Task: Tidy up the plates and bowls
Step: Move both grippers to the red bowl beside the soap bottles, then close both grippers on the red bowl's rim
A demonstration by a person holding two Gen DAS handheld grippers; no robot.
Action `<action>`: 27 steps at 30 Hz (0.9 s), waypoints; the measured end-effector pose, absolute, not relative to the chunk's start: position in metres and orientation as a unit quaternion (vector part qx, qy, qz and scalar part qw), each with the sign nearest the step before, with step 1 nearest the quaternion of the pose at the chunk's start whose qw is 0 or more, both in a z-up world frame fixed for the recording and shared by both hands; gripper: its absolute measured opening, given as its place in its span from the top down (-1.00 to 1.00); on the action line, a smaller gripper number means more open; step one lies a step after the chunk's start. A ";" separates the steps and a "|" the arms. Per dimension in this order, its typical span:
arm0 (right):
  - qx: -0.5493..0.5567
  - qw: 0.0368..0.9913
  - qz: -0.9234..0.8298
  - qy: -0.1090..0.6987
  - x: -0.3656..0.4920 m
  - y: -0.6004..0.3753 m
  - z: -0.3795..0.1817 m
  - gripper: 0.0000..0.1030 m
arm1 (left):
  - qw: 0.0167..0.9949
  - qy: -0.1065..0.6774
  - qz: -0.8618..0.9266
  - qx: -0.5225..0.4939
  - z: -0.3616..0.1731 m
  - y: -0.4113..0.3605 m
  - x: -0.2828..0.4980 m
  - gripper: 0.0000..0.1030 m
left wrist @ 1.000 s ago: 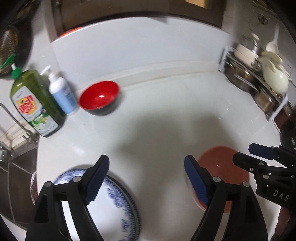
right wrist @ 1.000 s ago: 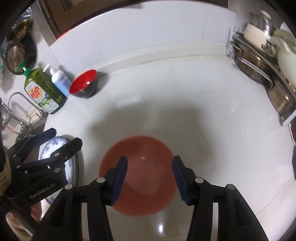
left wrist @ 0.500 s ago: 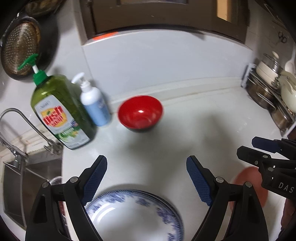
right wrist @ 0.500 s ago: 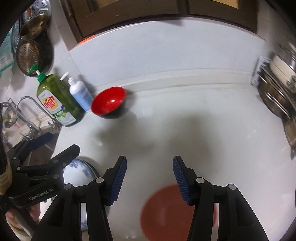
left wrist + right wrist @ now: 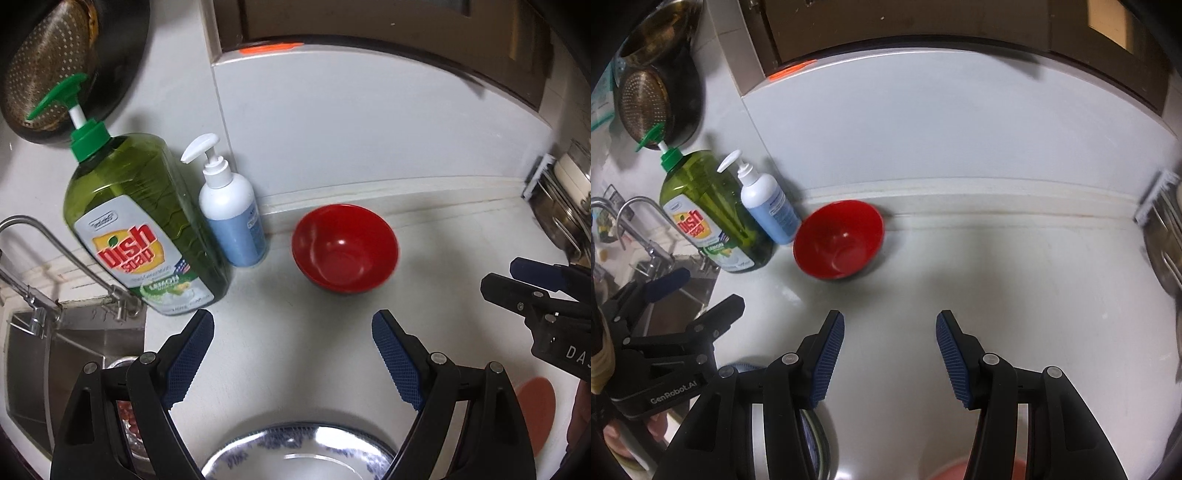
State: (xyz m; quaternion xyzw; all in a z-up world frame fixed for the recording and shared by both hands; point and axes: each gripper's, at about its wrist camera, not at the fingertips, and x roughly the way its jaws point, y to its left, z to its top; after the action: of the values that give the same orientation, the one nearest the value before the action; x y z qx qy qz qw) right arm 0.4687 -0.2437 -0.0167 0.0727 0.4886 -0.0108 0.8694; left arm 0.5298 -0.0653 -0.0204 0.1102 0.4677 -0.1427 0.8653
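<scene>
Red bowl (image 5: 345, 249): upright on white counter (image 5: 295, 350), mouth up, round, no long axis to speak of; ahead of left gripper (image 5: 291, 347) and slightly right of its centre line, well apart from the pads; in the right wrist view, ahead and left of right gripper (image 5: 890, 347). Just beside it, on its left: white pump bottle (image 5: 231, 218), then green dish-soap bottle (image 5: 140, 225), both standing at the wall. Blue-and-white plate (image 5: 299, 454): flat, directly beneath left gripper, close in under the fingers. Flat reddish plate (image 5: 535, 413): below and right of left gripper, partly hidden by right gripper. Left gripper: released, jaws wide, nothing between them. Right gripper: released, jaws moderately apart, nothing between them, only bare counter. Step in hand, as judged: approach to red bowl, likely by left gripper. Recommended handling: one pad inside the rim, the other outside, on the near or right wall, away from pump bottle; jaws narrowed only after the rim sits between pads; straight lift before any sideways travel, to spare the bottles. Risk: smooth, glossy wall, prone to slip or tip under a shallow pinch. Sink (image 5: 44, 369) left of and below left gripper, clear of the path.
</scene>
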 end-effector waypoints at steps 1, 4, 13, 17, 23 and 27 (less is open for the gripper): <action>0.072 0.869 -0.009 0.489 0.475 -0.243 -0.018 -0.03 | 0.864 0.470 -0.142 0.111 -0.023 -0.066 0.536 -0.70; 0.076 0.867 -0.006 0.492 0.494 -0.243 -0.024 -0.03 | 0.863 0.473 -0.141 0.112 -0.030 -0.066 0.551 -0.69; 0.090 0.859 0.002 0.504 0.542 -0.245 -0.050 -0.03 | 0.856 0.484 -0.131 0.122 -0.063 -0.077 0.595 -0.61; 0.095 0.851 0.003 0.516 0.560 -0.246 -0.064 -0.03 | 0.849 0.497 -0.133 0.123 -0.081 -0.081 0.608 -0.55; 0.105 0.842 -0.001 0.529 0.580 -0.251 -0.083 -0.01 | 0.840 0.511 -0.133 0.122 -0.101 -0.086 0.624 -0.41; 0.112 0.834 -0.003 0.541 0.590 -0.252 -0.096 0.09 | 0.837 0.516 -0.134 0.124 -0.111 -0.089 0.632 -0.33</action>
State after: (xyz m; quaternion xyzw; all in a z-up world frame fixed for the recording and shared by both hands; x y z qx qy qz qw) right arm 0.5903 -0.2515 -0.0957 0.1117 0.5408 -0.0027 0.8337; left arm 0.6324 -0.0886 -0.1112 0.1237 0.5158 -0.1337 0.8371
